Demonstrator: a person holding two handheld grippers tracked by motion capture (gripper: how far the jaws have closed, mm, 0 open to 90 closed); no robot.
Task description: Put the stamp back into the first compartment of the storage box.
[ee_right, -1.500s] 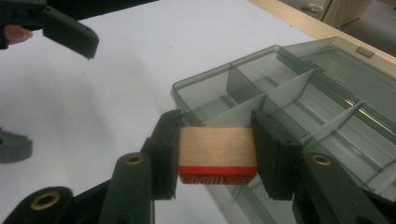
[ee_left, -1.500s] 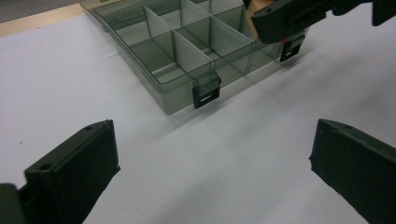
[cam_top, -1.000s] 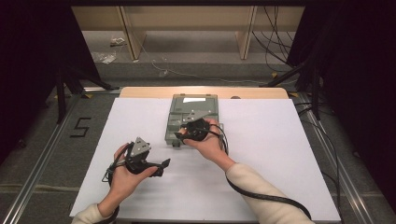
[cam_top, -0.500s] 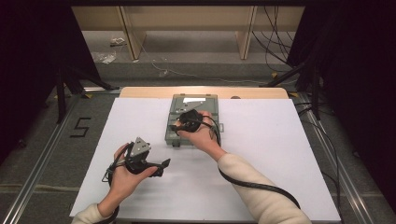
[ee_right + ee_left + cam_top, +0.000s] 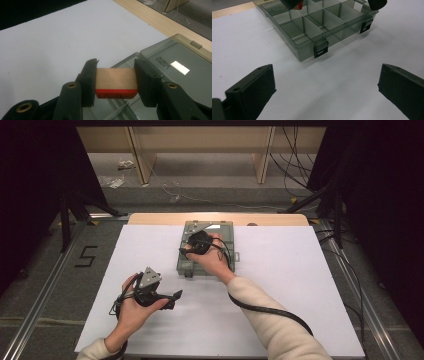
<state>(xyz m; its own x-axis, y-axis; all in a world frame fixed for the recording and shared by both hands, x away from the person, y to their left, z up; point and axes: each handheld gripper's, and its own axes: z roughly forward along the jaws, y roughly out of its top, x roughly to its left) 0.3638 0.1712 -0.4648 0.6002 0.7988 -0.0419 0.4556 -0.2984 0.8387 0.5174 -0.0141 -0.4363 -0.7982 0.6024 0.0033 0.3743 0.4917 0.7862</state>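
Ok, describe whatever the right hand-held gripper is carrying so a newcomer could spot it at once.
Start at the grey-green compartment box on the white table sheet. Above it the right hand-held gripper is shut on a small wooden block. Its bright red bottom band sets it apart; everything nearby is grey, black or white.

Your table (image 5: 150,219) is wood, seen as a bare strip along the 12 o'clock edge. A white sheet (image 5: 300,290) covers nearly all the rest, flat, out to the edges at 3, 6 and 9 o'clock. One thing lies directly on the sheet: a smoky clear compartment box (image 5: 186,262), set toward 12 o'clock of centre, lid open, two dark latches (image 5: 320,49) on its front wall, facing 6 o'clock.
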